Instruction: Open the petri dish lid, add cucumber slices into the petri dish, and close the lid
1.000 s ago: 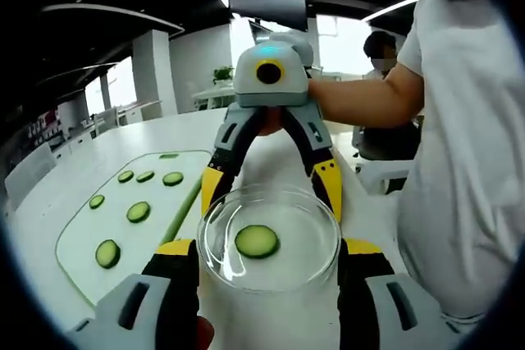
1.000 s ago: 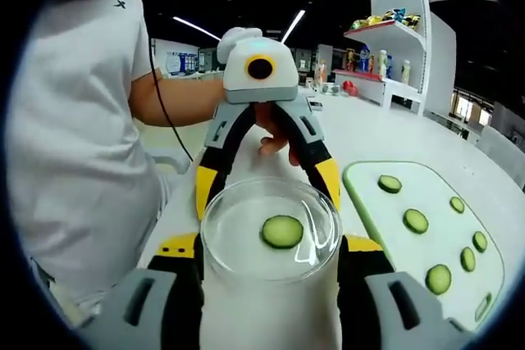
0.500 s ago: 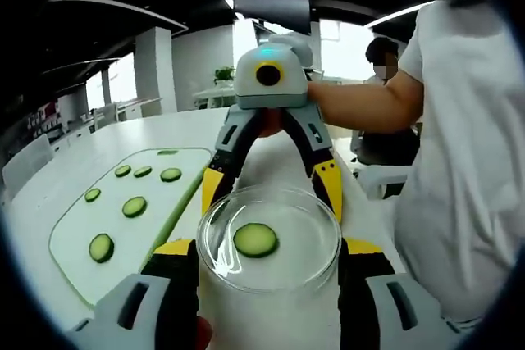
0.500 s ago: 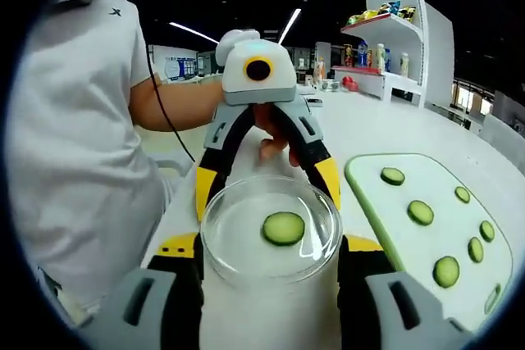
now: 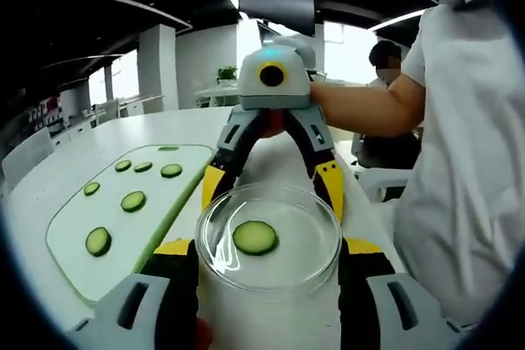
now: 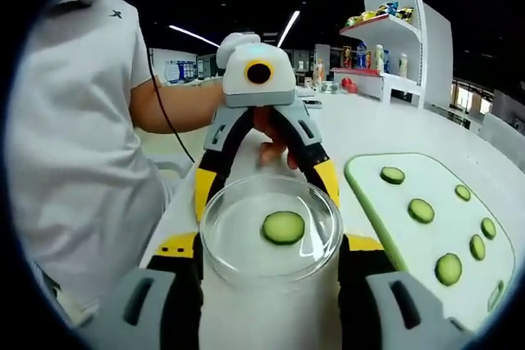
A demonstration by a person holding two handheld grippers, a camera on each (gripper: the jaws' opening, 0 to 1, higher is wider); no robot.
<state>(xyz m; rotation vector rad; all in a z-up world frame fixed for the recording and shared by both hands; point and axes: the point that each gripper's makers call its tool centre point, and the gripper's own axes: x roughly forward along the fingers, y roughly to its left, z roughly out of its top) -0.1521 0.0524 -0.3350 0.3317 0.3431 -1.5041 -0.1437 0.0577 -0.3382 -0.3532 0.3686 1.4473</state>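
One cucumber slice [image 5: 255,237] sits in the petri dish [image 5: 268,235], mid-frame; left gripper [image 5: 268,252] and right gripper [image 6: 268,243] each pinch its rim from opposite sides; barely anything's changed over the last second, only the view drifting; more slices wait on the cutting board [image 5: 66,231] at left, so adding isn't finished I'd guess.

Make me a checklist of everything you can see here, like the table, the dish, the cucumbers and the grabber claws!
Surface: white table, long and bare beyond the board.
Job's things: clear petri dish held between both grippers, one cucumber slice inside; whether its lid is on cannot be told. Six more slices lie apart on the green-edged cutting board.
Clutter: nothing seen.
Grippers: left gripper and right gripper face each other, jaws clamping the dish's sides.
Cables: thin black cable by the person's arm.
Surroundings: shelf of packets, ceiling lights, another person seated behind.
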